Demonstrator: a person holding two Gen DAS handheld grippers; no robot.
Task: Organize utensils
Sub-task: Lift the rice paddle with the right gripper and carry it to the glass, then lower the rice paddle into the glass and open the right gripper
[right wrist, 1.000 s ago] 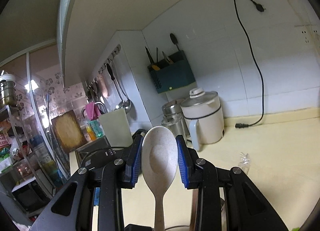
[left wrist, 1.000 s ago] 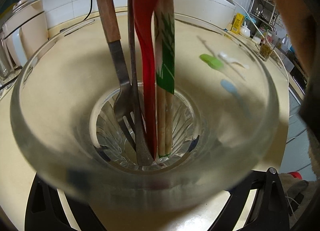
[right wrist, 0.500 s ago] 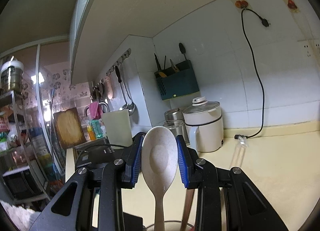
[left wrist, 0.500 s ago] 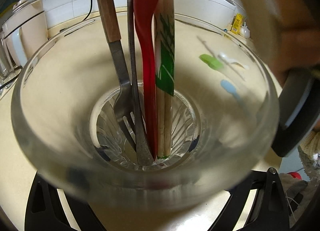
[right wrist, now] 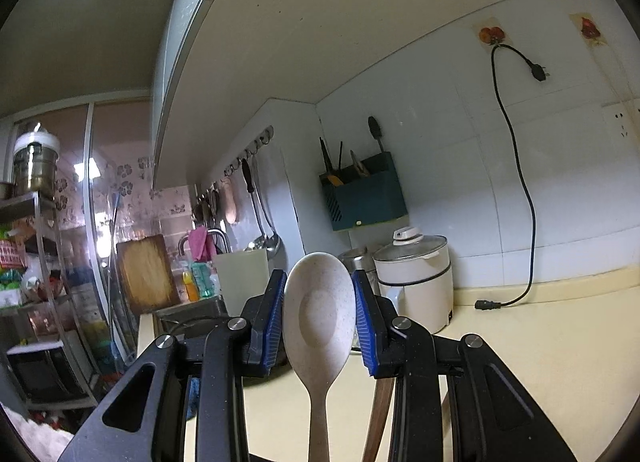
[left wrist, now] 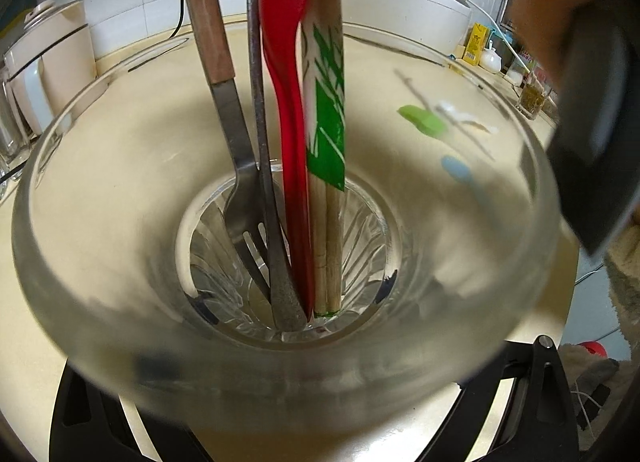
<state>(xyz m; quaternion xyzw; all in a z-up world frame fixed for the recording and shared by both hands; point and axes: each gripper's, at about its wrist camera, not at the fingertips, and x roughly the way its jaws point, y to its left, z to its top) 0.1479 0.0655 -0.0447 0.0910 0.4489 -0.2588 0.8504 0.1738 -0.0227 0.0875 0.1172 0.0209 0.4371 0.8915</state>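
Speckled off-white spoon [right wrist: 319, 318], plastic, one item: clamped by its bowl between the blue pads [right wrist: 271, 322] of the right gripper [right wrist: 320, 322], bowl up, handle running straight down out of the bottom of the right wrist view. Long axis upright, roughly.

Glass holder [left wrist: 472, 358], clear, fluted base: gripped by the left gripper [left wrist: 304, 414], jaws set wide around its wall; mouth facing up toward the camera. Contents standing on end: wood-handled fork [left wrist: 234, 150], metal handle [left wrist: 260, 122], red spoon [left wrist: 290, 102], sleeved chopsticks [left wrist: 326, 150], all crowded to the far-left half. Near-right half of the mouth free.

Relation noted: dark body of the right gripper at the holder's upper right edge in the left view; a brown handle below the spoon in the right view. Judged: spoon sat above the holder, handle already pointing down toward it; lowering along that axis into the free half would seat it.

Loose items on counter [left wrist: 120, 110] beyond the glass: green, blue and pale utensils, blurred.
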